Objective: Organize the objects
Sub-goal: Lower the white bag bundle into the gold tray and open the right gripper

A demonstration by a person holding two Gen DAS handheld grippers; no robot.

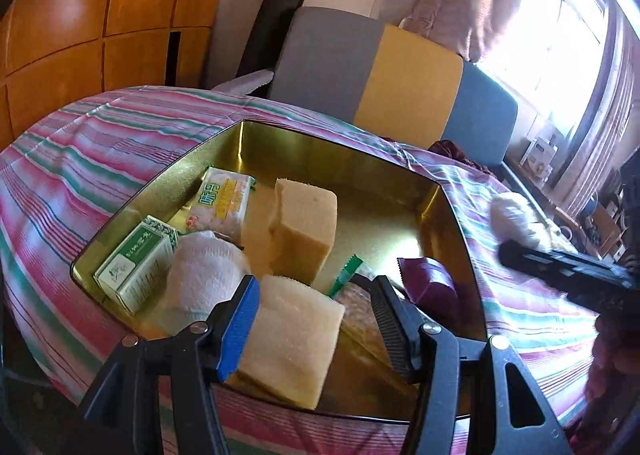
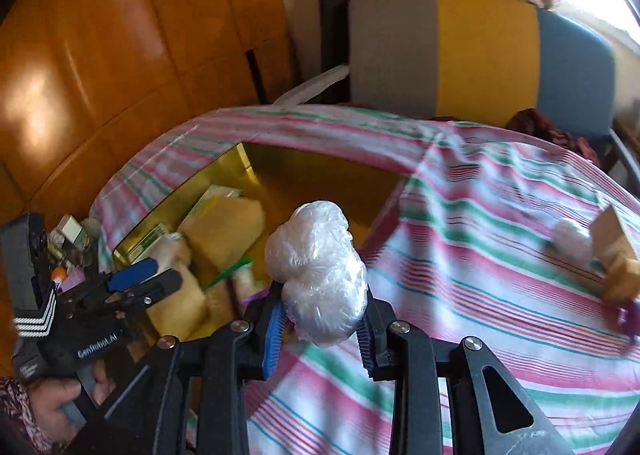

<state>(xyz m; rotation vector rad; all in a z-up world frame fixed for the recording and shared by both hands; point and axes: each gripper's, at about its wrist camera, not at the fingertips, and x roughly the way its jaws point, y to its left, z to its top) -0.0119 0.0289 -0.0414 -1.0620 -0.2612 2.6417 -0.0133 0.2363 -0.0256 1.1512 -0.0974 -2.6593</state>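
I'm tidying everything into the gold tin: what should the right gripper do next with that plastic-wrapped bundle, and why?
Probably carry it on over the tin and let go there. The right gripper is shut on the plastic-wrapped bundle, still above the striped cloth; bare floor shows at the tin's far side.

Pink, green and white stripes run all across the bedsheet, and on it sits a shiny gold tin; inside, two pale yellow sponges, a green-and-white box, a white roll, a purple packet; the left gripper is black with one bright blue pad, the right gripper carries a milky white plastic-wrapped bundle; behind, a chair banded grey, yellow, blue, and orange-brown wood panels
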